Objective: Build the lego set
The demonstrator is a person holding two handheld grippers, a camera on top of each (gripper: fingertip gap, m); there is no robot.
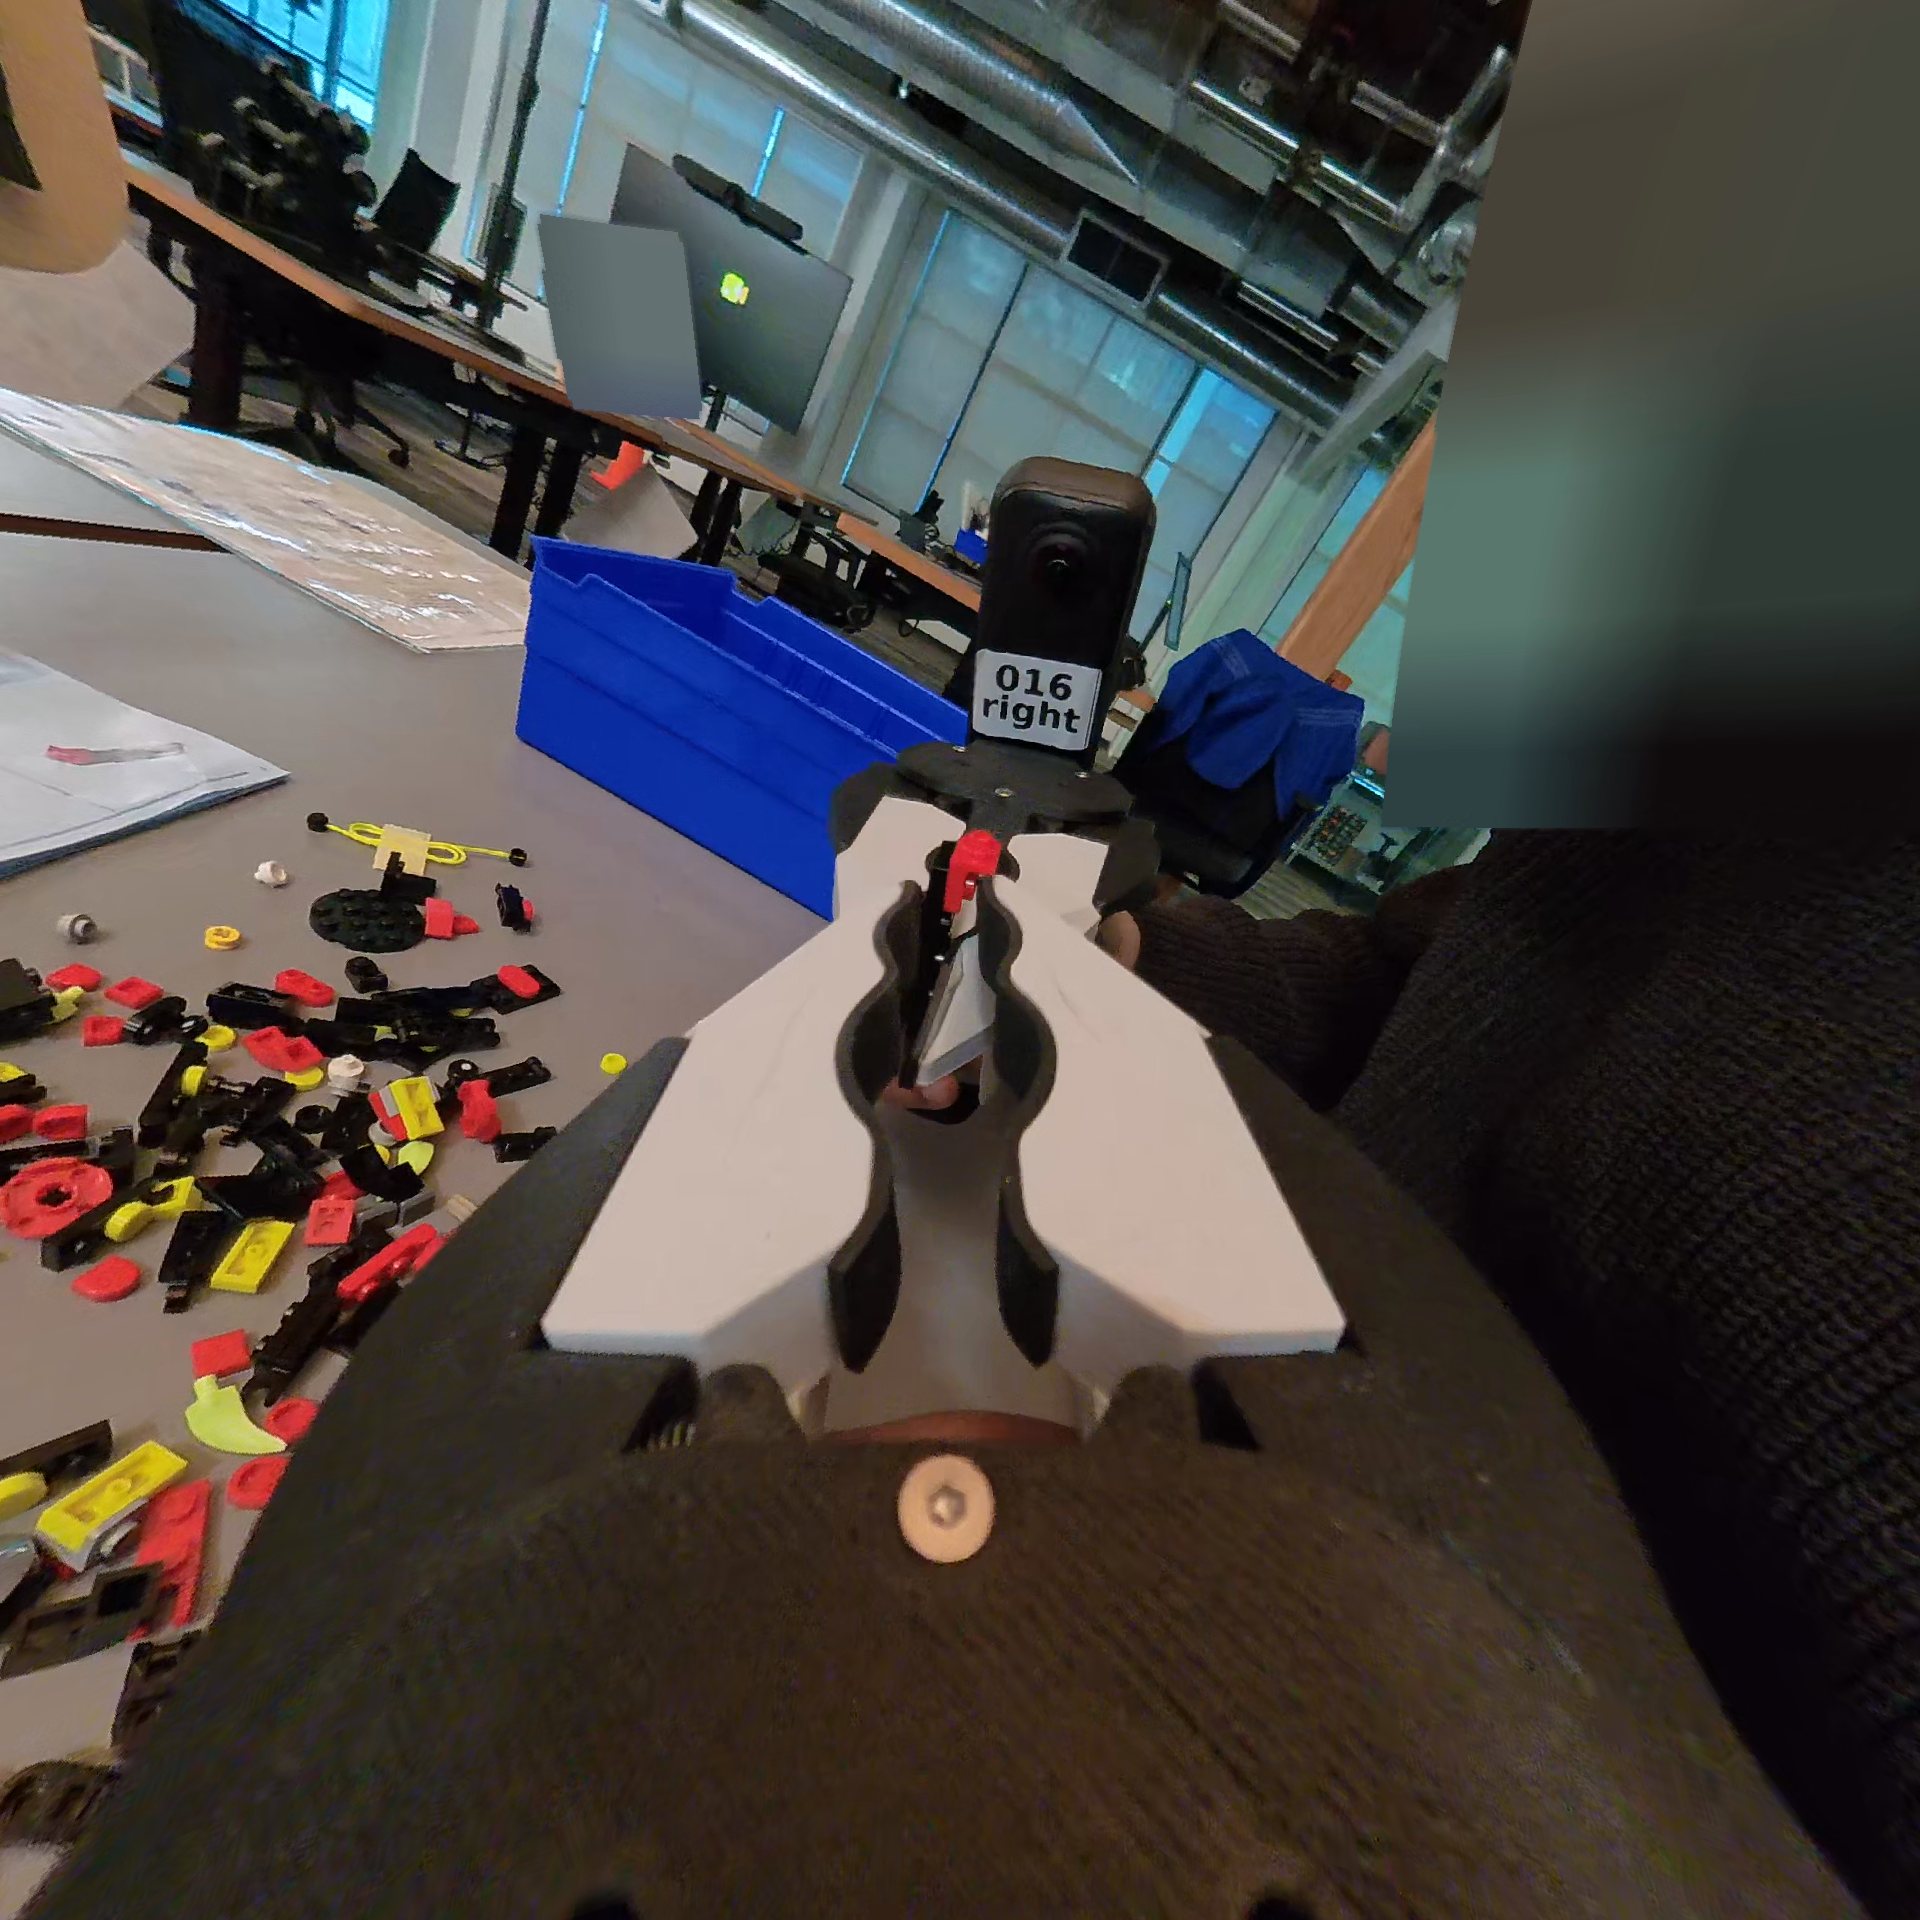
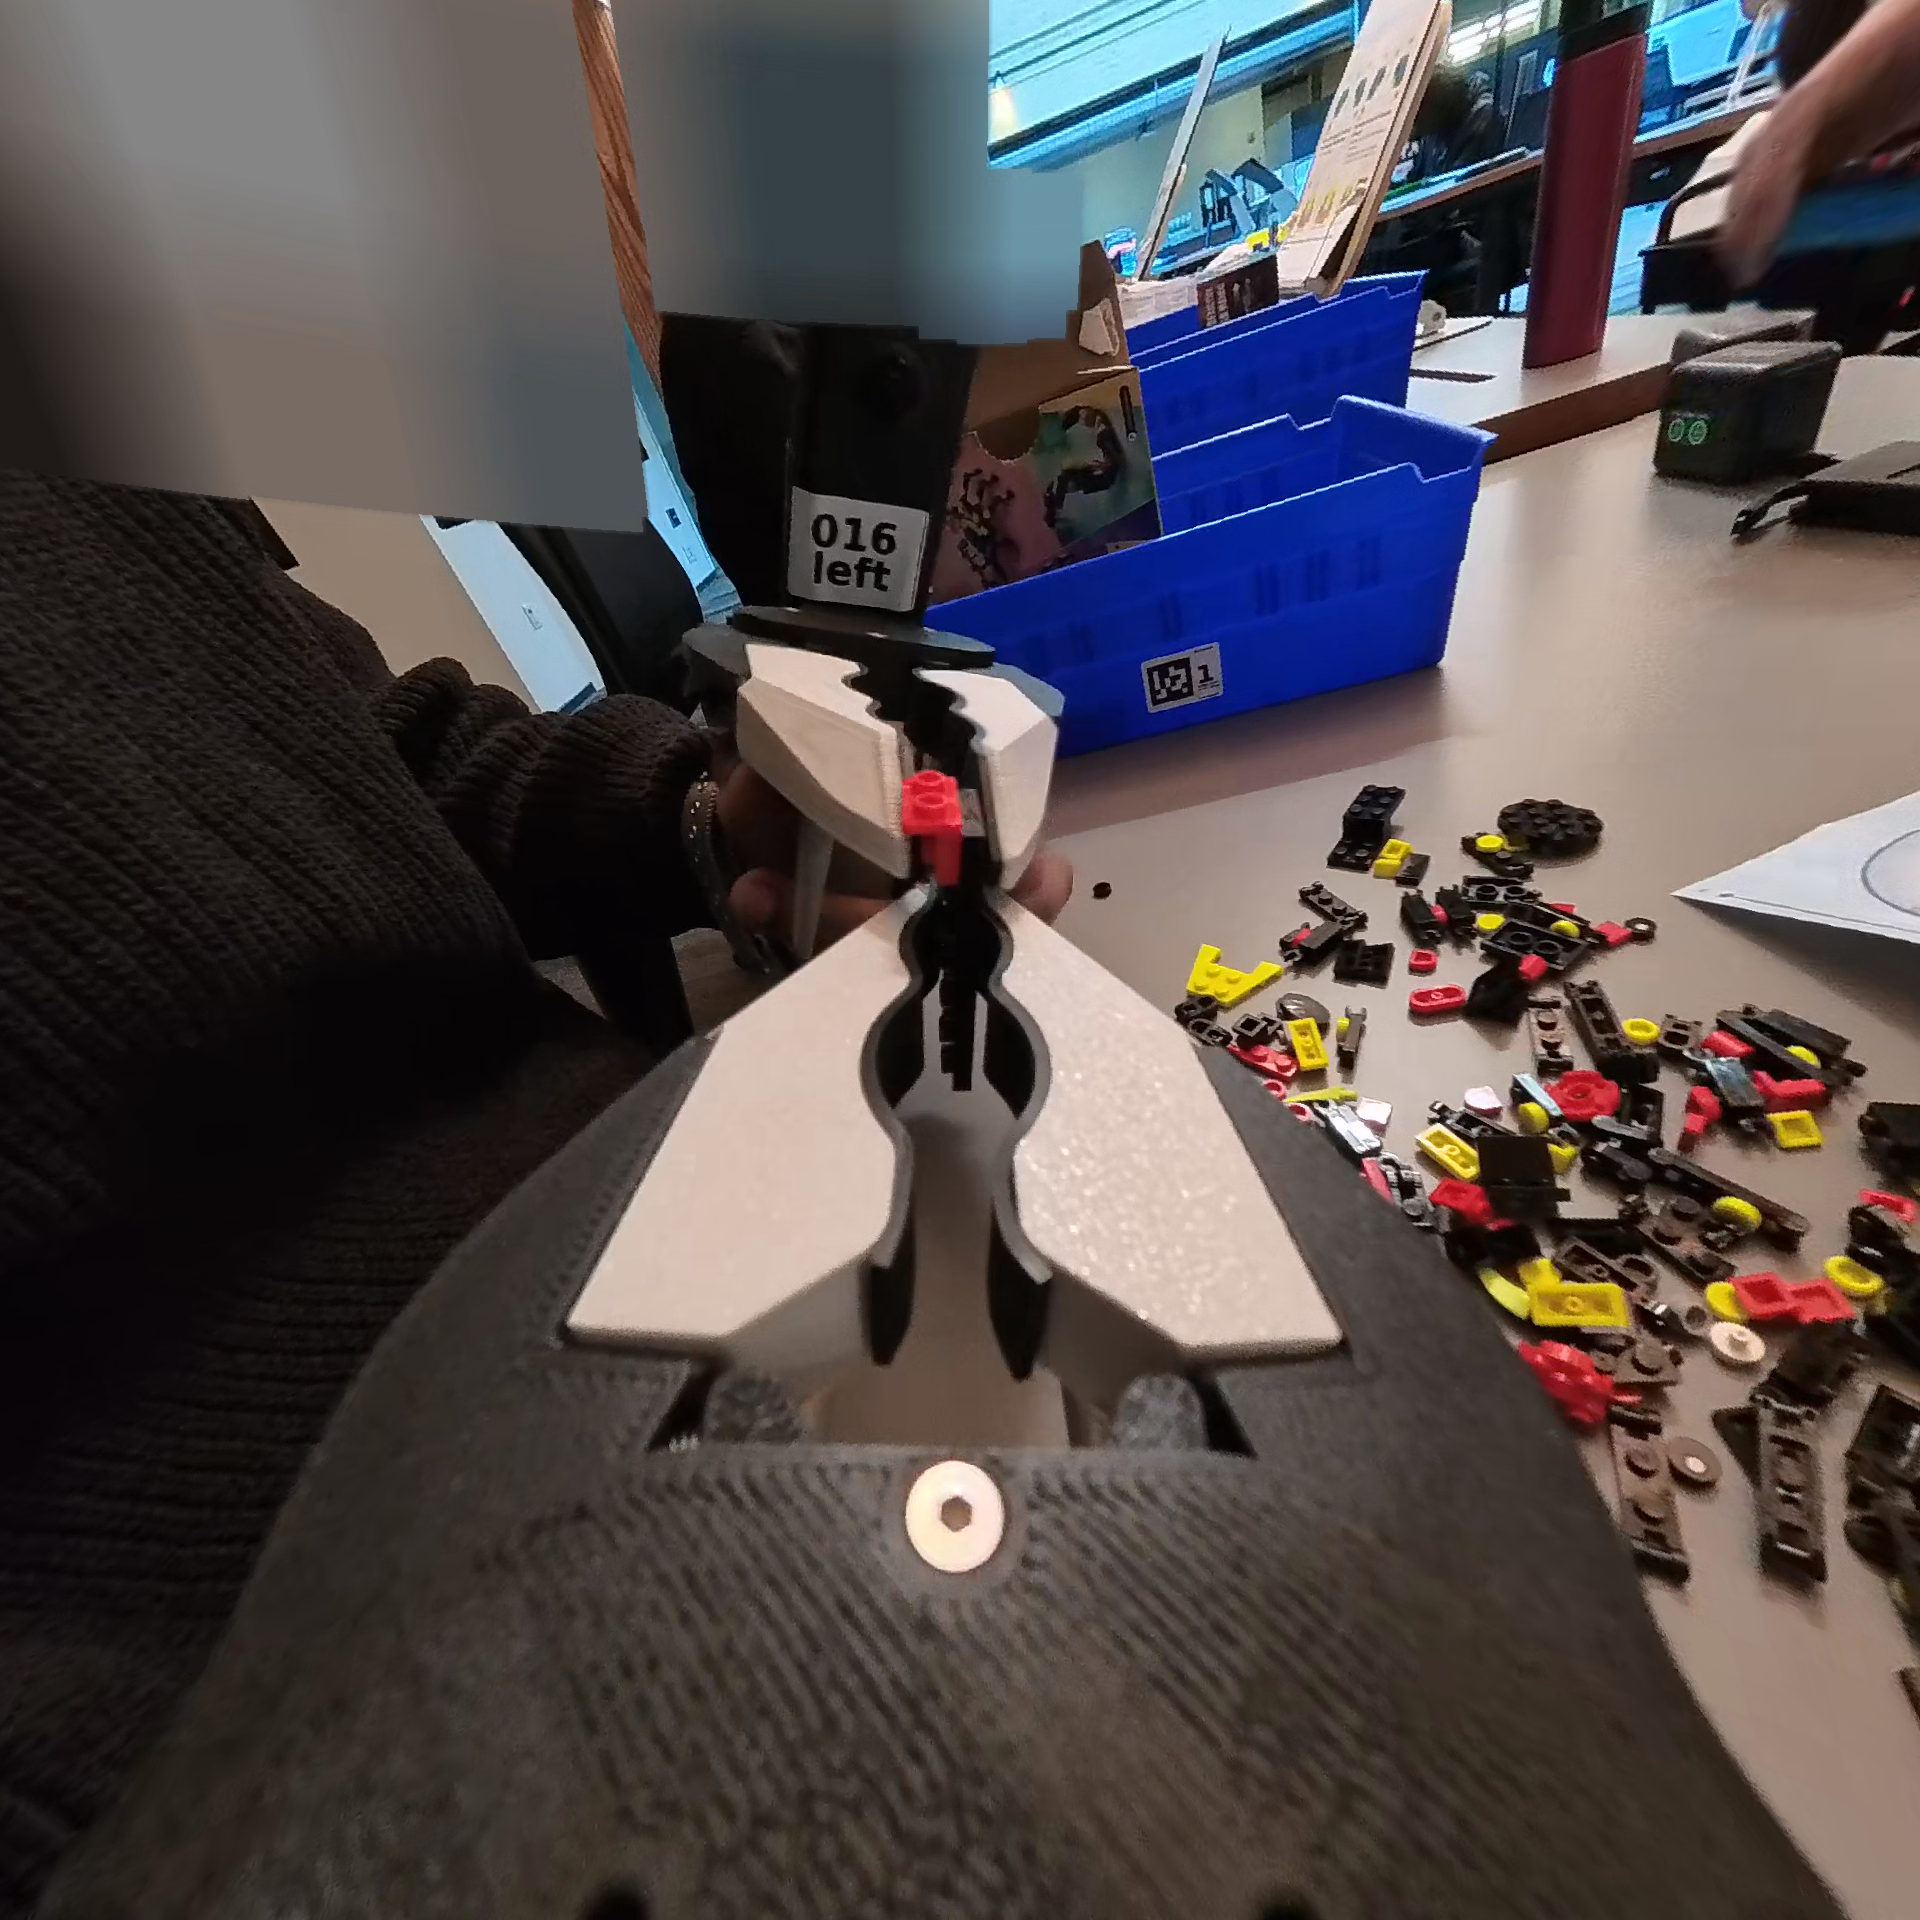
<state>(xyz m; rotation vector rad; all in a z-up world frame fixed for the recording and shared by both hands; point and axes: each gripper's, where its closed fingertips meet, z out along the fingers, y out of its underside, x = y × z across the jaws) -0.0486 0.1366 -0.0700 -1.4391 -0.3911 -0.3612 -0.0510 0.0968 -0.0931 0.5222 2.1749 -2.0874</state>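
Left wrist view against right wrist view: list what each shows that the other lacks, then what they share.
Only the left wrist view: a yellow string piece on the table and a booklet. Only the right wrist view: a red bottle, a second blue bin behind the first, a cardboard box. Both: the left gripper and right gripper meeting tip to tip around a black piece with a red brick, loose pieces, and a blue bin.

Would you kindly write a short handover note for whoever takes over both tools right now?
Left tool: shut on a flat grey-and-black lego piece.
Right tool: shut on a thin black studded lego strip.
Both meet tip to tip above the grey table, at a small red lego brick.
Done: each part gripped.
Left: join them; the scattered red, yellow and black loose pieces are unbuilt.
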